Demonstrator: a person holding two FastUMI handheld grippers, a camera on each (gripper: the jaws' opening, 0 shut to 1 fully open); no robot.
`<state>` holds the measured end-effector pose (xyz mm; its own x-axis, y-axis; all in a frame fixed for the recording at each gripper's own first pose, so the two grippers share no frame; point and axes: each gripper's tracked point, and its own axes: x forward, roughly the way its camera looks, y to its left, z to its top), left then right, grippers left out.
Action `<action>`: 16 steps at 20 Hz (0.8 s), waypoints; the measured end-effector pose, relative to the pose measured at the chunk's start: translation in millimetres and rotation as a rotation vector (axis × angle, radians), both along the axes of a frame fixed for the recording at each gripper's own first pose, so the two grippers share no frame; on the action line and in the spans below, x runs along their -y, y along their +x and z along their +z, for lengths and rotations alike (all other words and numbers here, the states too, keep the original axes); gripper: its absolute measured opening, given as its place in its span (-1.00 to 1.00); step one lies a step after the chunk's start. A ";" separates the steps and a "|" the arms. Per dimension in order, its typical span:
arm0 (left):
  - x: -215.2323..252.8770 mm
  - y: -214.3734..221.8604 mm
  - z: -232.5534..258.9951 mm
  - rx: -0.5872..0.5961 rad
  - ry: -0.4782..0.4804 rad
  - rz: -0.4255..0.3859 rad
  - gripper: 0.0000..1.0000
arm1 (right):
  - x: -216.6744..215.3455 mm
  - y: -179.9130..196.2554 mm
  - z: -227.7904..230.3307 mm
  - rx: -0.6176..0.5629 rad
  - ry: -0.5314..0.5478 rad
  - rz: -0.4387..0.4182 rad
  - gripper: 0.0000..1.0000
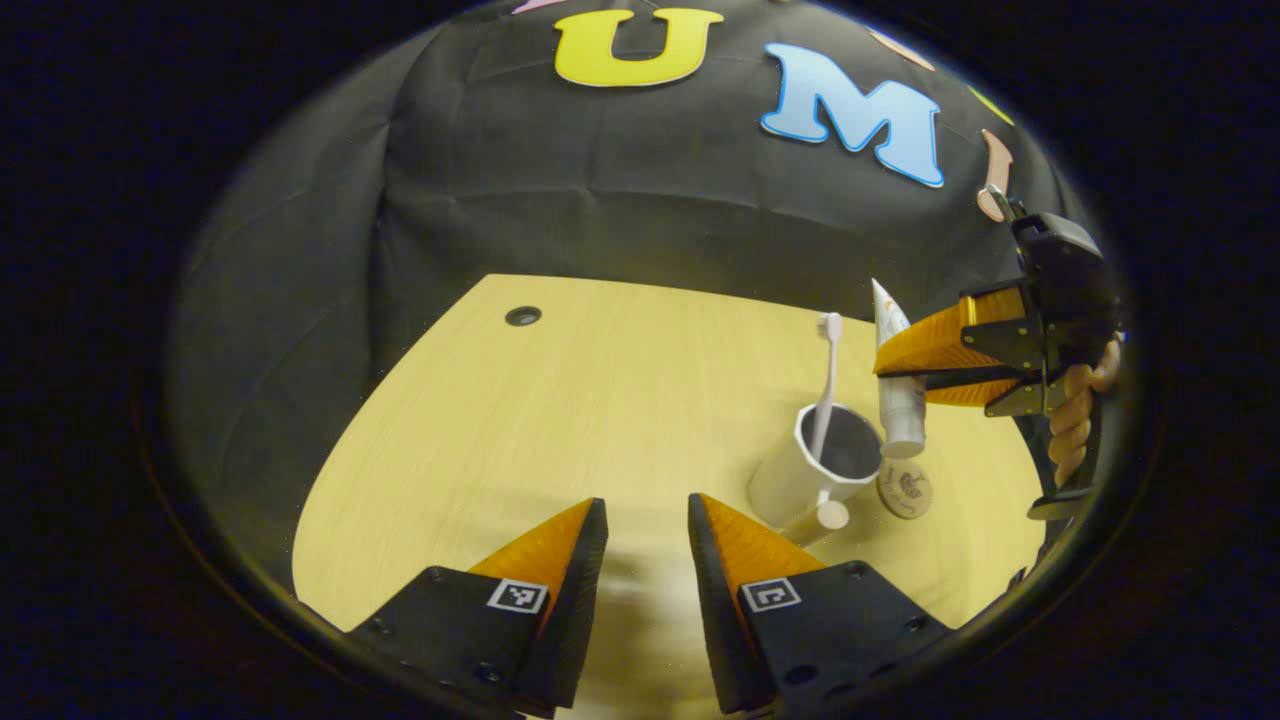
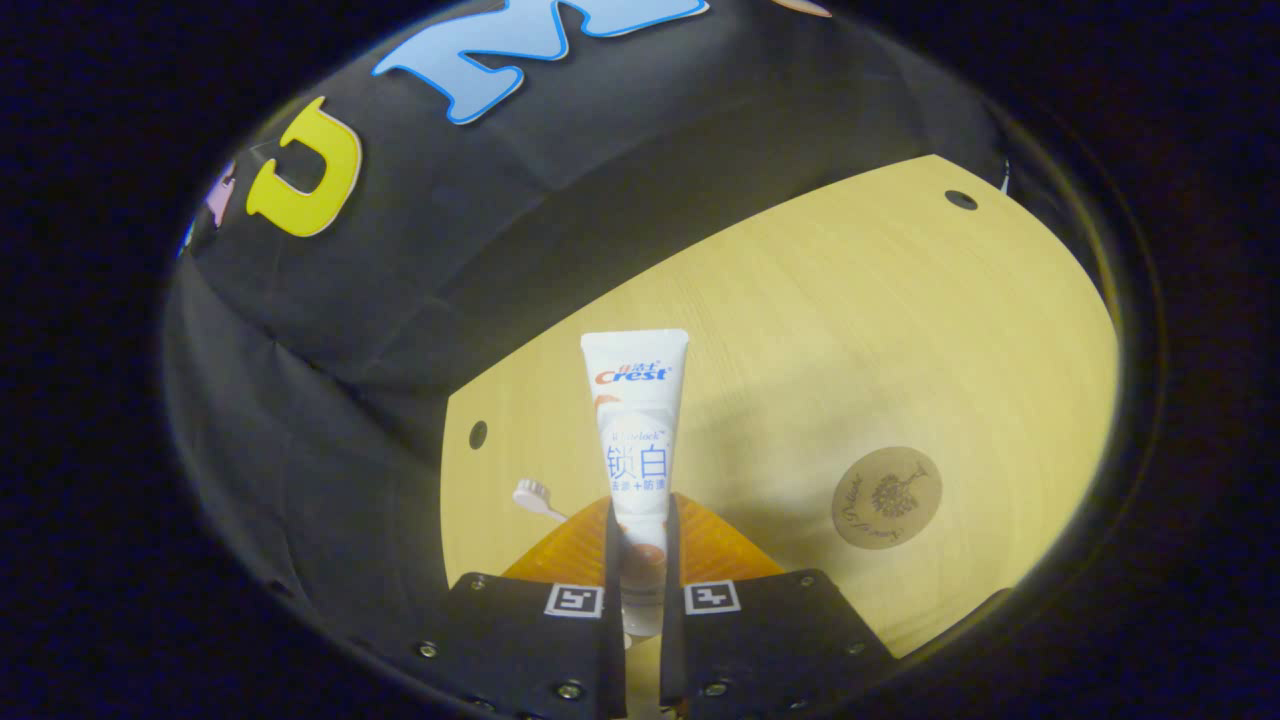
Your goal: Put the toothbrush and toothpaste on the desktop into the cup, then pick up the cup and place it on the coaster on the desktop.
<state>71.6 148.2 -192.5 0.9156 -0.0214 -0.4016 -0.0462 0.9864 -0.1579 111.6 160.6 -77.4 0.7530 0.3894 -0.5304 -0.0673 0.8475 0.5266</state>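
— While the right gripper [image 2: 640,560] hangs above the desktop [image 1: 600,400], which way does the toothpaste [image 2: 637,430] run?

— Long axis near upright. Left gripper view: crimped flat end up, cap end down, tube [image 1: 897,385] just beside and above the cup [image 1: 815,470]. Right gripper view: it stands straight out between the two fingers, crimp farthest from the camera.

— Grip?

— Both fingers clamped on the tube's lower half. Cap end drops between the black finger bases; hard to make out there.

— Toothbrush?

— Toothbrush [image 1: 826,385] stands in the cup, bristle head up, leaning slightly. Its lower handle is hidden by the cup wall. In the right gripper view just the head [image 2: 532,494] pokes out left of the fingers.

— Left gripper?

— Left gripper [image 1: 645,525] parted, nothing between the fingers; cup sits ahead and to its right, apart from it.

— Coaster?

— Coaster [image 2: 886,497] flat on the desktop, just beside the cup's base. Print on it too small to read. A hand [image 1: 1075,420] holds the right gripper [image 1: 905,370], partly cut off at the edge.
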 end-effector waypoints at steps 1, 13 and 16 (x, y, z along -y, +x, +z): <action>-7.2 -3.2 -2.2 -0.006 -0.001 0.012 0.18 | 1.7 0.0 0.4 0.008 -0.004 0.000 -0.70; -1.9 -7.6 -0.1 -0.048 0.002 -0.006 0.12 | 5.5 7.4 3.1 0.328 -0.231 0.058 -0.70; 23.7 -3.6 3.9 -0.047 0.008 -0.062 0.15 | 7.0 9.0 -1.6 0.393 -0.281 0.082 -0.70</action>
